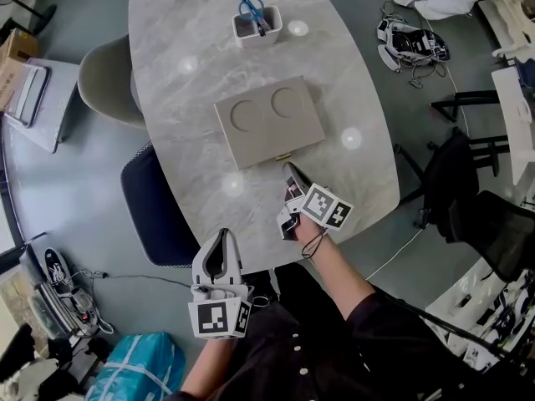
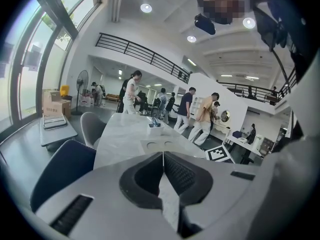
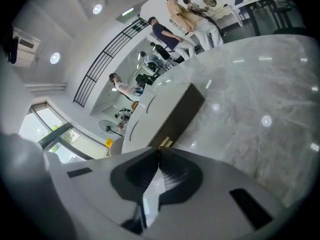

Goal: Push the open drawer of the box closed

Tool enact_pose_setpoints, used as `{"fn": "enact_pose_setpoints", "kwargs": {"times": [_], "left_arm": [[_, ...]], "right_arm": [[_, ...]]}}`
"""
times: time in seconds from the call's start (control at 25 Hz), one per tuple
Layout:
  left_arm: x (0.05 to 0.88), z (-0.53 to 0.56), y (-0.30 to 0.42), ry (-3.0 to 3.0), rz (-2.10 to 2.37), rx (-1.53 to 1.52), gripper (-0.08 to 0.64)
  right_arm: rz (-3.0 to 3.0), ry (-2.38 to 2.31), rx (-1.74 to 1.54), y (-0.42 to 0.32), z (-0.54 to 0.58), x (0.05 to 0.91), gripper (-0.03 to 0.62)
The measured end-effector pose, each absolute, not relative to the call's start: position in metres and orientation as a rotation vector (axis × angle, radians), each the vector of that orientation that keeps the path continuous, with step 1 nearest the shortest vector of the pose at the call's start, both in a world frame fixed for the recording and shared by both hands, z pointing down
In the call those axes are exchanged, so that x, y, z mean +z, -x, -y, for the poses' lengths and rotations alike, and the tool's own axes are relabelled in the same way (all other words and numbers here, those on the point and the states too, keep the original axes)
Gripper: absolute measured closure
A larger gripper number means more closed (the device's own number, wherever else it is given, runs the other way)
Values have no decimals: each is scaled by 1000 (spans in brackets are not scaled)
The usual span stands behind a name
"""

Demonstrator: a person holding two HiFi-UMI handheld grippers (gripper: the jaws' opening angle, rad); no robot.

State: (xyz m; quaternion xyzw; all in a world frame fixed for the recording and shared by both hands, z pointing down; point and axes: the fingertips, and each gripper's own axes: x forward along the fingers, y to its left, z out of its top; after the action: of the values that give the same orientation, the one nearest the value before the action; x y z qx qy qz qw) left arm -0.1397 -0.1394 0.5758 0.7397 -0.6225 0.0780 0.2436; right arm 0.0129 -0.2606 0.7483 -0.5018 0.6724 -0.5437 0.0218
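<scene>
**A:** What is the left gripper (image 1: 222, 236) doing?

**B:** It is hovering at the near edge of the table (image 1: 175, 98), held by a hand in a dark sleeve. Its jaws are pressing together with nothing between them, and it is pointing along the tabletop, well apart from the box.

**A:** And what is sitting off to its left?

**B:** A navy chair (image 1: 152, 205) is tucked against the table's left side, and a grey chair (image 1: 104, 82) is standing farther along that side.

**A:** Where is the box (image 1: 269, 119) lying?

**B:** It is resting flat in the middle of the table, a beige slab with two round recesses in its top. Beyond it, a white holder (image 1: 257, 27) is standing near the far end with blue-handled scissors (image 1: 252, 8) sticking out of it.

**A:** Is the drawer showing?

**B:** The dark drawer front (image 3: 182, 116) is facing the person, with a small gold handle (image 1: 284, 156) on it. From the head view, nothing is jutting past the box's outline, so the drawer is sitting in or very nearly in.

**A:** And the right gripper (image 1: 289, 169)?

**B:** Its jaws are also meeting tip to tip, holding nothing. The tip is pointing straight at the handle and seems to be touching it, though I cannot be sure of contact.
</scene>
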Motion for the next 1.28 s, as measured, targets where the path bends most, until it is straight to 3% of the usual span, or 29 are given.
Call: {"fn": "enact_pose_setpoints", "kwargs": {"times": [0.84, 1.28], "left_arm": [[472, 160, 119, -2217, 1766, 10, 540], [411, 166, 119, -2327, 1820, -85, 540]], "right_arm": [[-2453, 1439, -981, -60, 232, 510, 595], [-2608, 1540, -533, -72, 199, 434, 595]]}}
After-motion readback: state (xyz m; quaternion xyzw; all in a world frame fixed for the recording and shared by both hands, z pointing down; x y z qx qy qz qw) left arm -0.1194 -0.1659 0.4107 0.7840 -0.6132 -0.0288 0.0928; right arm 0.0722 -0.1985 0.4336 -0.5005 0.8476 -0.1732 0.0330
